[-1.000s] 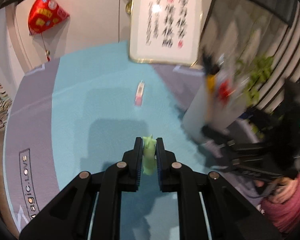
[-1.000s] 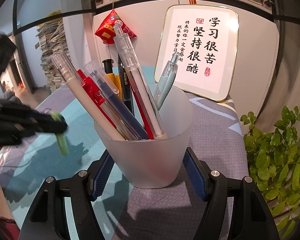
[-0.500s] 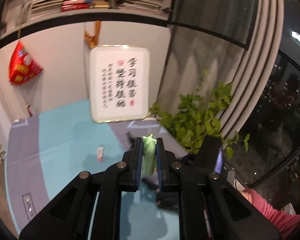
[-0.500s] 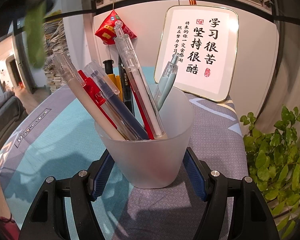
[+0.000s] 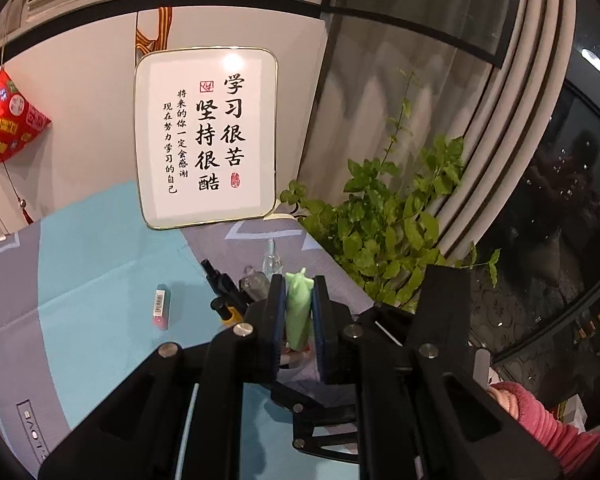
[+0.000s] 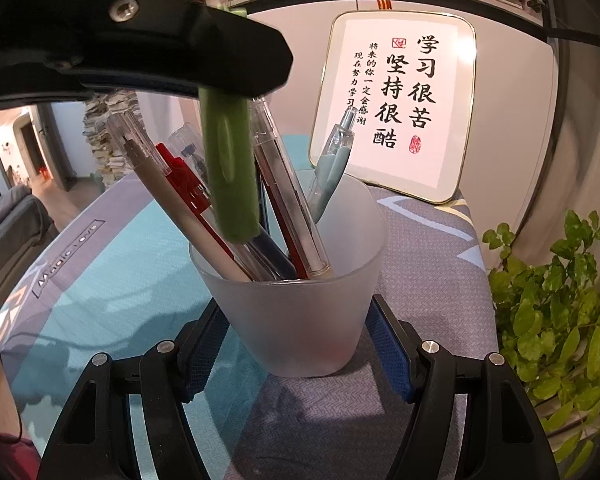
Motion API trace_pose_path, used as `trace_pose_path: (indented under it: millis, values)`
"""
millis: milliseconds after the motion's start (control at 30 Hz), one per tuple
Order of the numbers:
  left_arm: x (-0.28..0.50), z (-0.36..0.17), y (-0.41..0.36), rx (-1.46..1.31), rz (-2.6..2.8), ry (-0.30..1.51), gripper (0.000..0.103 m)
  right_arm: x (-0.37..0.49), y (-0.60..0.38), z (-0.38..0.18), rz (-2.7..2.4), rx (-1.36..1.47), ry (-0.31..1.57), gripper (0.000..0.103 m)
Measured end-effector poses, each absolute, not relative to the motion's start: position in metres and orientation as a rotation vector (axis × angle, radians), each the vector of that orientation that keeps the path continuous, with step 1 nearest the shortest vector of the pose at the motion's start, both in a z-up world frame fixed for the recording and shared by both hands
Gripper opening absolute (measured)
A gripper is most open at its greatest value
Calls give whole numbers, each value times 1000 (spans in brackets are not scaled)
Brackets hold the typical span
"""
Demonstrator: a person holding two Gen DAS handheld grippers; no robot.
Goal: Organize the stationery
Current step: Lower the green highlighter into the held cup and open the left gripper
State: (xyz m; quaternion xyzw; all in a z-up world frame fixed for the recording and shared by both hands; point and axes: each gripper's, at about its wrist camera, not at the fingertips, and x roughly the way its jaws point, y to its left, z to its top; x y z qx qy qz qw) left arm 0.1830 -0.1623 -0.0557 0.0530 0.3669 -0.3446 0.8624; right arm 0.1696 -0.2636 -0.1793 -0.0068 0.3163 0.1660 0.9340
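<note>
My left gripper is shut on a light green pen that stands upright between its pads. In the right wrist view that gripper reaches in from the upper left, and the green pen hangs tip down just above the frosted cup. My right gripper is shut on the cup's sides, low down. Several pens lean inside the cup. From the left wrist view only some pen tops show past the fingers. A pink eraser lies on the teal mat.
A framed calligraphy board leans on the wall behind the mat. A leafy plant fills the right side beyond the table edge. A red pouch hangs on the wall at left. A pink sleeve shows at lower right.
My left gripper has risen and swung right with the green pen, from above the mat to over the cup. The right gripper and the cup have stayed still.
</note>
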Motion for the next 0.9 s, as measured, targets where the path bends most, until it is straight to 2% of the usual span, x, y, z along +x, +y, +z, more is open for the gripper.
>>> trace_pose_path:
  millis: [467, 533, 600, 667, 900]
  values:
    - [176, -45, -152, 124, -711, 711, 12, 167, -262, -178, 336, -18, 643, 71]
    - [177, -39, -141, 113, -668, 683, 15, 167, -262, -179, 336, -19, 643, 71]
    - [182, -37, -130, 107, -618, 660, 26, 167, -262, -178, 336, -19, 643, 71]
    - [190, -40, -117, 108, -543, 647, 32, 167, -262, -178, 336, -19, 642, 71]
    - [234, -93, -98, 97, -408, 794, 33, 168, -262, -179, 336, -17, 641, 71]
